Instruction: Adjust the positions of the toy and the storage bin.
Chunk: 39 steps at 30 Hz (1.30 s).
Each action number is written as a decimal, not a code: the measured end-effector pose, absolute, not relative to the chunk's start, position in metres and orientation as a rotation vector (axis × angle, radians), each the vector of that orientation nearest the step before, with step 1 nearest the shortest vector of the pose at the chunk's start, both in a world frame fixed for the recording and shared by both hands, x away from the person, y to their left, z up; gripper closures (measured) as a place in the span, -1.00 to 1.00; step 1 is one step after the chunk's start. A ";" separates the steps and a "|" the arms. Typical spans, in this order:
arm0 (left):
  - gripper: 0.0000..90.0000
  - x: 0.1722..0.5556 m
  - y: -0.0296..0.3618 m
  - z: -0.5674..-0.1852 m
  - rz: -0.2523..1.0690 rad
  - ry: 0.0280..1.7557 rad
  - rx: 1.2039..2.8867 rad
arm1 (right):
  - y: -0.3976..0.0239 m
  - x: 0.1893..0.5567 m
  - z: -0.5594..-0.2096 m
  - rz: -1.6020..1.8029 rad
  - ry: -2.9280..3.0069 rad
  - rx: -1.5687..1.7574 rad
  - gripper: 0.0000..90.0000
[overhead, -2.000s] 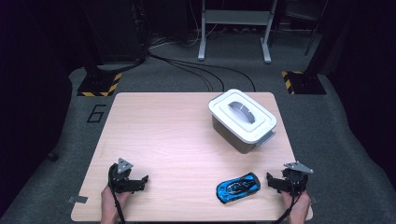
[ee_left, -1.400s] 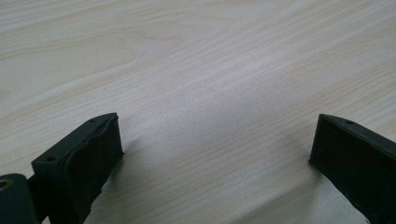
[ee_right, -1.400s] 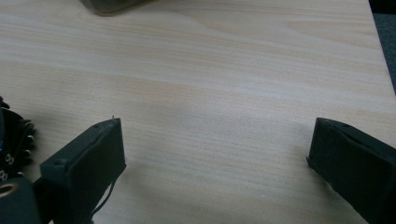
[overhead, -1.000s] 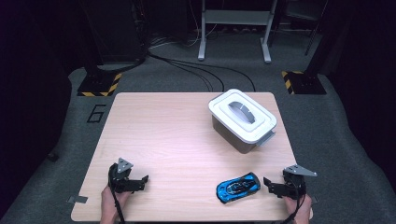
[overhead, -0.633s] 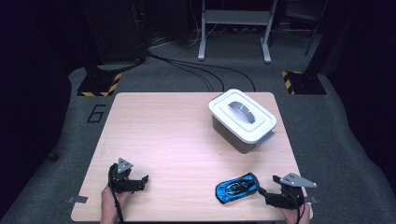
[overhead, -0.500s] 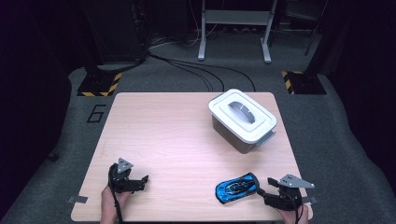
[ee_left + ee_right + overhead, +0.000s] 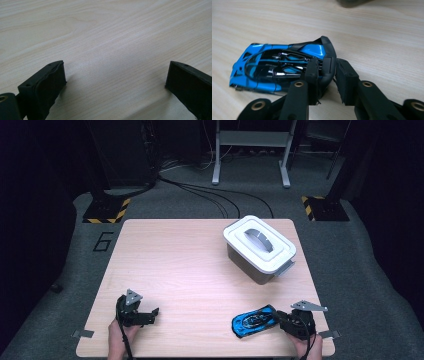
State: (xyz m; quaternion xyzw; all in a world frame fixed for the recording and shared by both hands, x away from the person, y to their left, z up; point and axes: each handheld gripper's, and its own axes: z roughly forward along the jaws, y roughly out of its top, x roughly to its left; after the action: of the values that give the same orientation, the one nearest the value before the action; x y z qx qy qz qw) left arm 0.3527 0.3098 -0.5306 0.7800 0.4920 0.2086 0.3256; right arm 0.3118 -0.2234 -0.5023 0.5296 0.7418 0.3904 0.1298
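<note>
Toy car (image 7: 279,67), blue and black, lower right of the high view on the desk (image 7: 190,270), near its front edge. Judged light, rigid, glossy plastic, likely slippery; the thin rear wing looks breakable, so the body sides would be the safer hold. Right tongs (image 7: 325,75) have just been closing and now pinch the black rear wing. Left tongs (image 7: 115,82) stand wide open, empty, lower left.

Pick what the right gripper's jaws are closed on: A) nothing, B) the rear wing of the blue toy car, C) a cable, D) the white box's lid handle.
B: in the right gripper view, the right gripper pinches the black rear wing of the blue toy car, which lies on the wooden table.
</note>
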 end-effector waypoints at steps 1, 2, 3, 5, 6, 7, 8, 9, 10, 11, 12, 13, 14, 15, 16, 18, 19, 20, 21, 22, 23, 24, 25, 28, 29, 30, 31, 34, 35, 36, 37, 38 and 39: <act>-0.94 0.353 0.310 -0.530 0.542 1.287 2.046 | -0.224 0.312 -0.502 1.133 2.147 1.544 0.69; -0.94 0.353 0.310 -0.530 0.542 1.287 2.046 | -0.224 0.312 -0.502 1.133 2.147 1.544 0.69; -0.94 0.353 0.310 -0.531 0.547 1.288 2.043 | -0.222 0.312 -0.502 1.128 2.112 1.563 0.72; -0.94 0.353 0.310 -0.530 0.543 1.288 2.046 | -0.219 0.311 -0.501 1.105 2.112 1.553 0.72; -0.94 0.353 0.310 -0.530 0.543 1.289 2.044 | -0.218 0.311 -0.501 1.090 2.107 1.546 0.73; -0.94 0.353 0.309 -0.532 0.559 1.290 2.030 | -0.217 0.310 -0.500 1.087 2.104 1.541 0.73; -0.94 0.353 0.310 -0.531 0.552 1.289 2.040 | -0.216 0.310 -0.500 1.077 2.102 1.530 0.73; -0.94 0.353 0.310 -0.531 0.552 1.289 2.040 | -0.215 0.310 -0.500 1.068 2.103 1.511 0.73; -0.94 0.353 0.310 -0.531 0.549 1.290 2.042 | -0.213 0.311 -0.499 1.067 2.108 1.493 0.73; -0.94 0.353 0.310 -0.531 0.549 1.288 2.045 | -0.212 0.312 -0.497 1.076 2.111 1.477 0.73; -0.94 0.353 0.310 -0.531 0.549 1.287 2.044 | -0.210 0.313 -0.496 1.077 2.118 1.470 0.73; -0.94 0.353 0.310 -0.531 0.549 1.288 2.045 | -0.207 0.315 -0.494 1.075 2.127 1.457 0.74; -0.94 0.353 0.310 -0.531 0.549 1.288 2.045 | -0.205 0.317 -0.492 1.088 2.129 1.439 0.74; -0.94 0.353 0.310 -0.531 0.549 1.288 2.045 | -0.203 0.320 -0.491 1.092 2.139 1.424 0.74; -0.94 0.353 0.310 -0.531 0.549 1.288 2.045 | -0.200 0.324 -0.490 1.076 2.161 1.399 0.74; -0.94 0.353 0.310 -0.531 0.549 1.289 2.045 | -0.193 0.331 -0.490 1.067 2.201 1.357 0.74; -0.94 0.353 0.310 -0.531 0.549 1.289 2.045 | -0.190 0.333 -0.490 1.069 2.213 1.345 0.74; -0.94 0.353 0.310 -0.531 0.549 1.289 2.044 | -0.185 0.338 -0.490 1.067 2.234 1.323 0.74; -0.94 0.353 0.310 -0.531 0.549 1.288 2.045 | -0.181 0.341 -0.490 1.070 2.256 1.295 0.74; -0.94 0.353 0.310 -0.531 0.549 1.289 2.044 | -0.176 0.344 -0.489 1.066 2.272 1.278 0.74; -0.94 0.353 0.310 -0.531 0.549 1.289 2.044 | -0.172 0.348 -0.489 1.074 2.286 1.260 0.74; -0.94 0.353 0.310 -0.531 0.549 1.289 2.044 | -0.168 0.351 -0.488 1.071 2.299 1.245 0.74; -0.94 0.353 0.310 -0.531 0.549 1.288 2.044 | -0.164 0.355 -0.488 1.071 2.316 1.225 0.73; -0.94 0.353 0.310 -0.531 0.549 1.288 2.044 | -0.152 0.366 -0.487 1.070 2.345 1.181 0.73; -0.94 0.353 0.310 -0.531 0.549 1.288 2.044 | -0.149 0.369 -0.488 1.071 2.354 1.175 0.72; -0.94 0.353 0.310 -0.531 0.549 1.290 2.043 | -0.146 0.373 -0.489 1.057 2.366 1.154 0.72; -0.94 0.353 0.310 -0.531 0.549 1.289 2.044 | -0.144 0.375 -0.491 1.053 2.371 1.151 0.71; -0.94 0.353 0.310 -0.531 0.549 1.290 2.043 | -0.142 0.379 -0.491 1.076 2.376 1.136 0.71; -0.94 0.353 0.310 -0.531 0.548 1.290 2.043 | -0.141 0.380 -0.492 1.081 2.376 1.124 0.71; -0.94 0.353 0.310 -0.531 0.548 1.290 2.043 | -0.141 0.380 -0.492 1.079 2.375 1.128 0.70; -0.94 0.353 0.309 -0.531 0.544 1.296 2.036 | -0.141 0.380 -0.493 1.076 2.374 1.131 0.70; -0.94 0.353 0.310 -0.531 0.545 1.295 2.037 | -0.142 0.379 -0.494 1.064 2.371 1.139 0.69; -0.94 0.353 0.310 -0.531 0.545 1.295 2.037 | -0.142 0.379 -0.494 1.064 2.371 1.139 0.69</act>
State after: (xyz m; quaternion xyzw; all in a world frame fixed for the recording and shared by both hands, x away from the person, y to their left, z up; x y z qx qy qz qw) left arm 0.3526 0.3096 -0.5309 0.7779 0.4945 0.2079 0.3274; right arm 0.3786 -0.1419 -0.4935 0.3968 0.8260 0.3706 0.1515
